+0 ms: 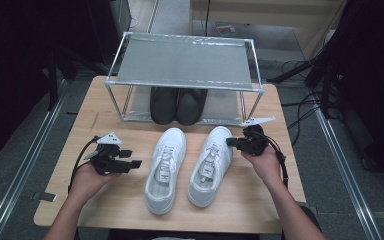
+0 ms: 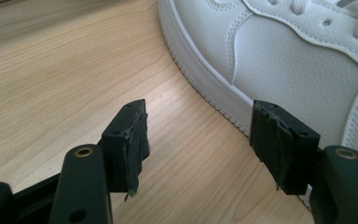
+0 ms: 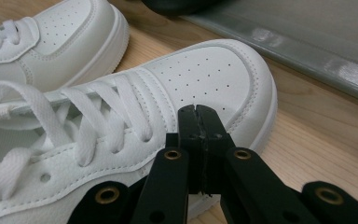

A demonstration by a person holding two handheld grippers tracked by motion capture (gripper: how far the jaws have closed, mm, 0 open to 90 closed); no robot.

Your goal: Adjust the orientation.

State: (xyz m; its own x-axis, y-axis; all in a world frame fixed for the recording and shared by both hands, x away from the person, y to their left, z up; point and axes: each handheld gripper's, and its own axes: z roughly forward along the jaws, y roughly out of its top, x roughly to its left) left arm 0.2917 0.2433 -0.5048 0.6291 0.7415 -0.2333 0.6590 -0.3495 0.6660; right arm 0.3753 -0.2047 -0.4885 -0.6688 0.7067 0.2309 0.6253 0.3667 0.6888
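Observation:
Two white sneakers lie side by side on the wooden table (image 1: 260, 195), toes pointing away: the left sneaker (image 1: 166, 169) and the right sneaker (image 1: 211, 164). My left gripper (image 1: 136, 159) rests in a hand just left of the left sneaker (image 2: 303, 60), jaws wide apart with only bare wood between them. My right gripper (image 1: 231, 142) is held at the outer side of the right sneaker (image 3: 200, 79), close to its toe. Its jaws are pressed together with nothing between them, in front of the shoe's side wall.
A metal-framed shoe rack (image 1: 185, 62) with grey shelves stands at the back of the table. A pair of black shoes (image 1: 177, 104) sits on its lower shelf, right behind the white sneakers. Cables trail over the floor at the right (image 1: 305, 107).

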